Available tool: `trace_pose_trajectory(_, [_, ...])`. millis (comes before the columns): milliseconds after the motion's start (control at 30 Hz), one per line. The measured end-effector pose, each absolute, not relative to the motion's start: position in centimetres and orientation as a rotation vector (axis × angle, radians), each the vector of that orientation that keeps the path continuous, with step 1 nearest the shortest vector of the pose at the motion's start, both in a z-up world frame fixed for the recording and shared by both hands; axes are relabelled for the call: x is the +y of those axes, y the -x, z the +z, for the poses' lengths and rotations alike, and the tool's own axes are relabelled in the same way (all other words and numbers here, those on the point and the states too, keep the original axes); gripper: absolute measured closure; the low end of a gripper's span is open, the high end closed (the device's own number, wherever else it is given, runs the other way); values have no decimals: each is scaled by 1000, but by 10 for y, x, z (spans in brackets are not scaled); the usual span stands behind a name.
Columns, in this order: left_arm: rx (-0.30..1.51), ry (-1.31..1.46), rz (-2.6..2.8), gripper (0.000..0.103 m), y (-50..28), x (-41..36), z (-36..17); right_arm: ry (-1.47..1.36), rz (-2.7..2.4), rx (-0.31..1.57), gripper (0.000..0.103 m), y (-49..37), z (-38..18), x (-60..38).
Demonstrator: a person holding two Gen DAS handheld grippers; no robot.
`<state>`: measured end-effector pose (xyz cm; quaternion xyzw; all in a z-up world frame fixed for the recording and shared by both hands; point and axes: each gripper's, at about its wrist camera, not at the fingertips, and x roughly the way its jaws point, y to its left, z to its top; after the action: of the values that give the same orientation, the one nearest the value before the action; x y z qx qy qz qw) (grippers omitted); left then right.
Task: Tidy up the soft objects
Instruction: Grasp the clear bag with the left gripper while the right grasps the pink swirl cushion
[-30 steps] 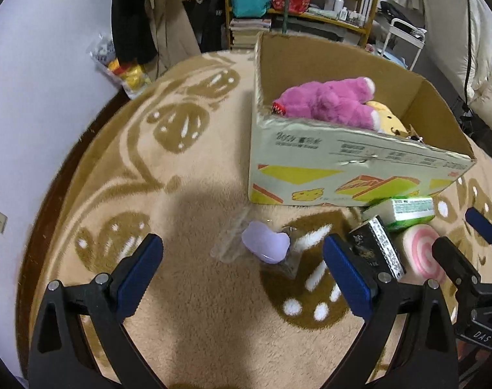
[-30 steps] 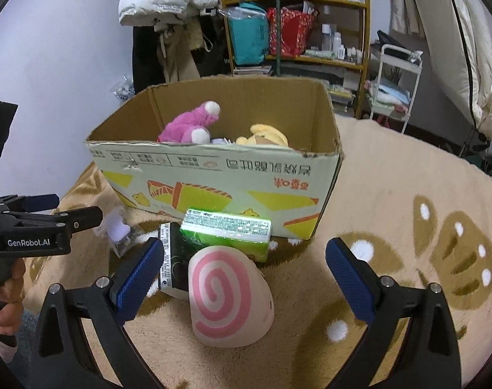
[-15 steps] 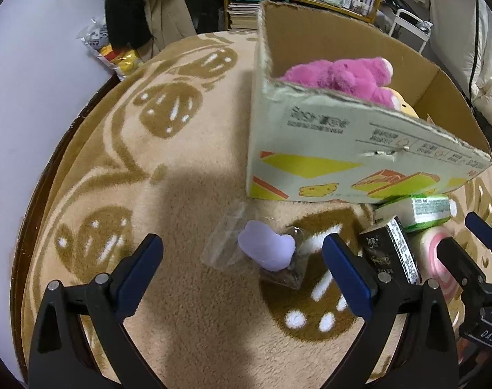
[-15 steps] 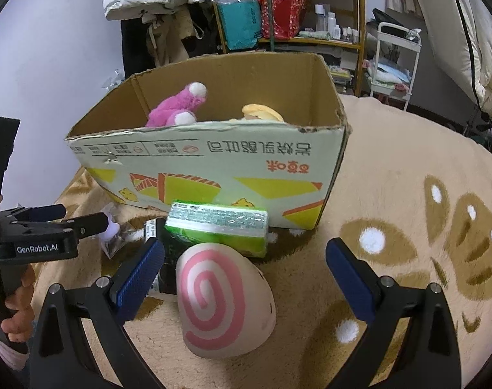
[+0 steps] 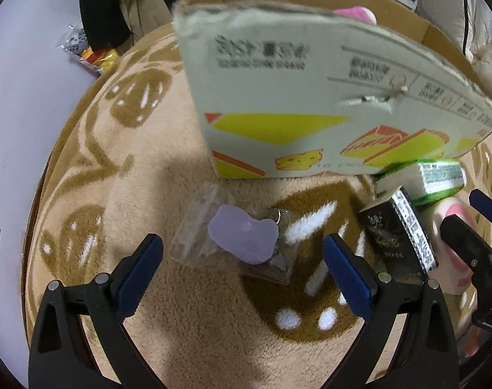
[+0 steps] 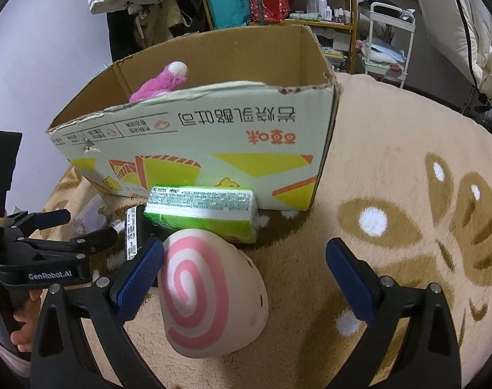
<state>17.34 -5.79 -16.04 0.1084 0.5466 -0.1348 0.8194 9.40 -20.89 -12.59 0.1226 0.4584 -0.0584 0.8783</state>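
Left gripper point(image 5: 242, 256) jaws wide apart, empty, low over beige-brown patterned rug point(image 5: 142, 168). Lilac soft toy point(image 5: 244, 238) in clear plastic bag point(image 5: 194, 236) lies on rug between blue pads, toward 12 o'clock. Cardboard box point(image 5: 310, 103) beyond at 12–1 o'clock; pink plush point(image 6: 163, 81) inside.

Right gripper point(image 6: 244, 278) jaws wide apart, empty. Pink-swirl cream cushion point(image 6: 210, 295) between pads, just beside left pad point(image 6: 139, 278). Green packet point(image 6: 203, 212) at 12 o'clock behind cushion, against box front. Black carton point(image 5: 398, 240) beside packet, at 10 o'clock from cushion.
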Motion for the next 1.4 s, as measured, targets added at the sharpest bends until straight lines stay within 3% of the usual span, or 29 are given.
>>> trace_pose_trajectory(1400, [1128,-232,-288,0,-206,-60,-195,-312,-84,997,0,-102,-140,-215])
